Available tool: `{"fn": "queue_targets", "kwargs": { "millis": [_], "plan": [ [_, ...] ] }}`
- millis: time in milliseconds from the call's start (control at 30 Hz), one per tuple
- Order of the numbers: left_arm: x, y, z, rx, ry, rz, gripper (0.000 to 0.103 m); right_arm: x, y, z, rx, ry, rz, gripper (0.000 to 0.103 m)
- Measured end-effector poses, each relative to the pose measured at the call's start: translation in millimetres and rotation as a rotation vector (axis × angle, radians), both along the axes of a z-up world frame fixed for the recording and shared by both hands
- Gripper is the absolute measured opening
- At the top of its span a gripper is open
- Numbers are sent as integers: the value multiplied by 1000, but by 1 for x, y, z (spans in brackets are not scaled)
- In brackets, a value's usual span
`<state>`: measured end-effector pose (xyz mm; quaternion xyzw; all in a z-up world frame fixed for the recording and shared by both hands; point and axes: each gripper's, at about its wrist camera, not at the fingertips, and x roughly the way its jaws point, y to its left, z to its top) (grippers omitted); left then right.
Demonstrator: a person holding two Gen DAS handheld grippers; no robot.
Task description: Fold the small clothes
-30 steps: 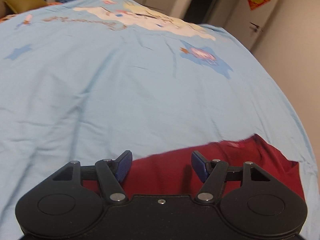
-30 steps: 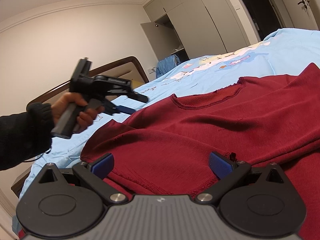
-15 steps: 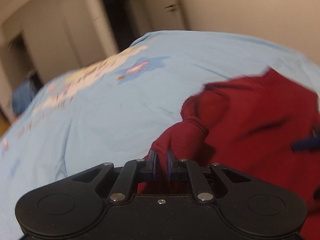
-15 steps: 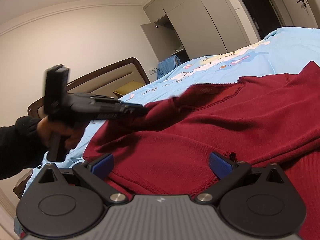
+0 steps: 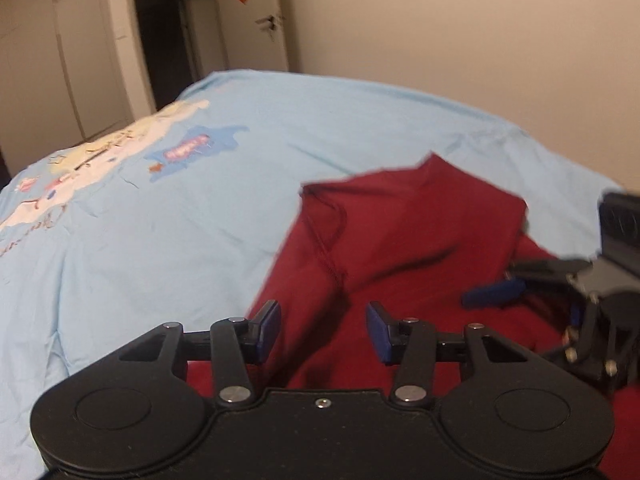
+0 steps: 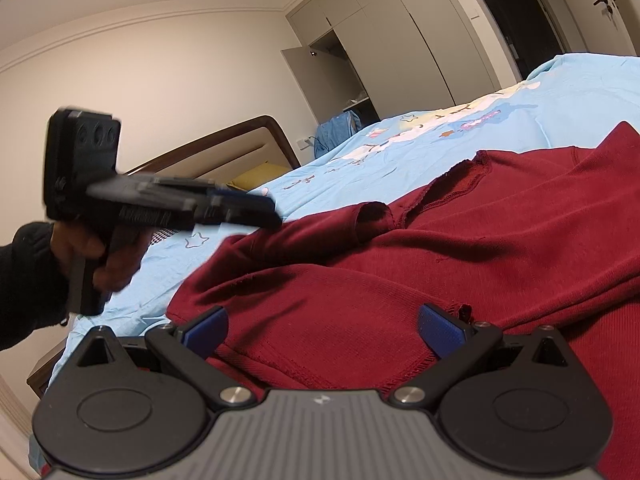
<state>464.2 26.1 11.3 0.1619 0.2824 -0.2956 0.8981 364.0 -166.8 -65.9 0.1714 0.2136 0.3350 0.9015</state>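
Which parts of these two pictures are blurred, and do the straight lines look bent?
Left wrist view: the whole scene is soft, and the right gripper at the edge is smeared. Right wrist view: the sweater is sharp; only the left gripper and the hand are blurred. In both, the fisheye bends the wardrobe and door lines.

The red sweater (image 6: 460, 248) runs off the right wrist picture's right edge, and its near hem is hidden behind the right gripper (image 6: 322, 330). The left gripper (image 6: 256, 210) is smeared with blur there, so its fingertips can't be made out. The sleeve (image 6: 24, 280) is cut off at the left.
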Motion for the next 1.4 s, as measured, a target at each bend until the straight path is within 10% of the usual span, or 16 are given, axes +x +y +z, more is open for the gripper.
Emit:
{"fn": "queue_targets", "kwargs": {
  "millis": [333,433,800,867,1133,1400],
  "plan": [
    [71,-4,-15,74,139,62,52,0,0,0,1,0,0,103],
    [74,-3,-18,72,163,68,11,0,0,0,2,0,1,103],
    [92,27,-4,120,-129,504,5,-5,-4,-3,38,-24,-19,103],
    [103,31,-9,159,-155,576,9,-5,-3,-3,36,-22,-18,103],
    [106,85,-6,-102,-24,667,21,0,-6,-3,42,-13,-16,103],
    [72,127,-1,-158,71,639,55,-1,-5,-3,39,-13,-17,103]
  ]
}}
